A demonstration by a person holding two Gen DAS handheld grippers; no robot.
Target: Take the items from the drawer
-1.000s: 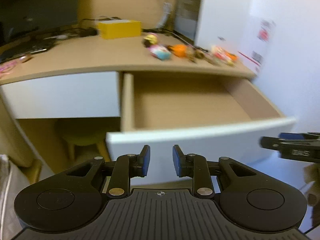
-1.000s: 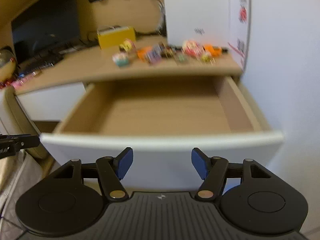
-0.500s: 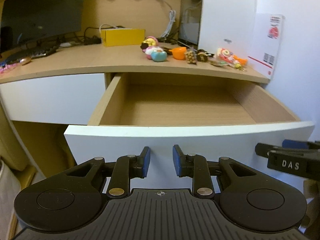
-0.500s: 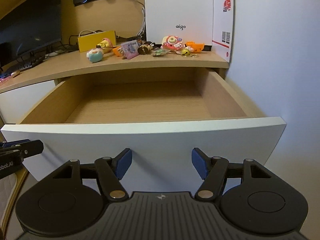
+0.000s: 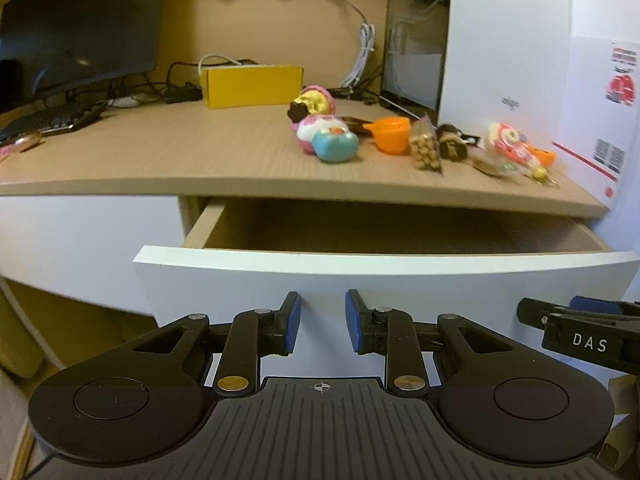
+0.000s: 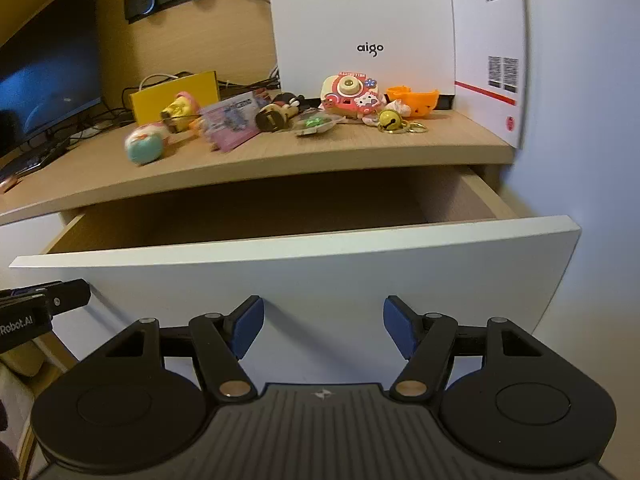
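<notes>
The drawer [image 5: 360, 276] stands pulled out under the wooden desktop, and its white front [image 6: 320, 272] fills the middle of both views. Only the upper inner walls show; the floor is hidden behind the front. Small toys lie on the desktop above: a blue and pink squishy [image 5: 332, 142], an orange cup [image 5: 390, 134], a snack bag [image 5: 426, 148], a pink toy camera [image 6: 350, 94] and a bell keyring [image 6: 390, 120]. My left gripper [image 5: 322, 326] is open by a narrow gap, just before the front. My right gripper [image 6: 323, 326] is open wide, also empty.
A yellow box [image 5: 252, 86], a monitor [image 5: 76, 28] and a keyboard [image 5: 52, 120] sit at the back left of the desk. A tall white box [image 6: 364, 20] stands at the back right against the wall. A second white drawer front [image 5: 80, 232] stays closed at left.
Both views have sunk lower and nearer to the drawer front, so the bare drawer floor seen before is now hidden. Neither gripper's finger gap has changed.
</notes>
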